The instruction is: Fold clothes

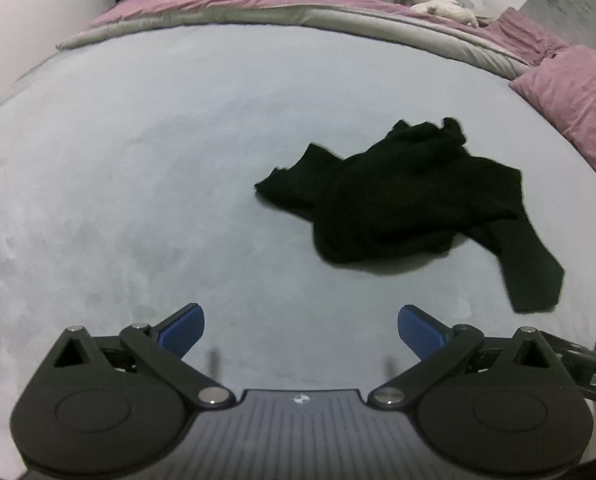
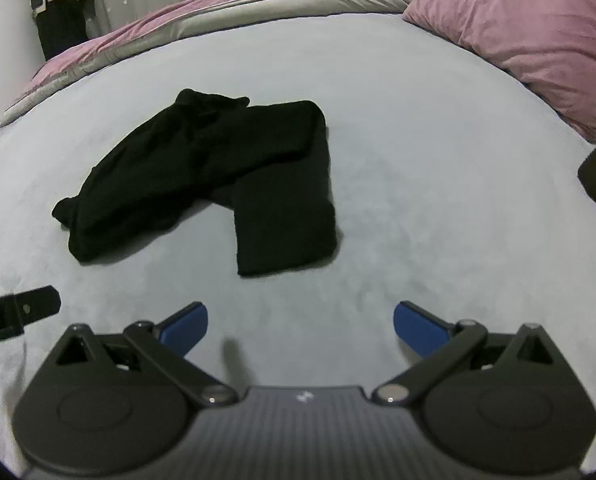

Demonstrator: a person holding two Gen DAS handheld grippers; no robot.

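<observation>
Black garment lay crumpled on the bed, ungrasped; left gripper and right gripper were held spread, empty; flattening was judged next.

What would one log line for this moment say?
stage: before grasp | left gripper: open | right gripper: open | black garment: crumpled on bed

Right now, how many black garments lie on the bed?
1. A crumpled black garment lies on the grey bed, ahead of both tongs. More could be hidden in its folds; I cannot tell.
</observation>
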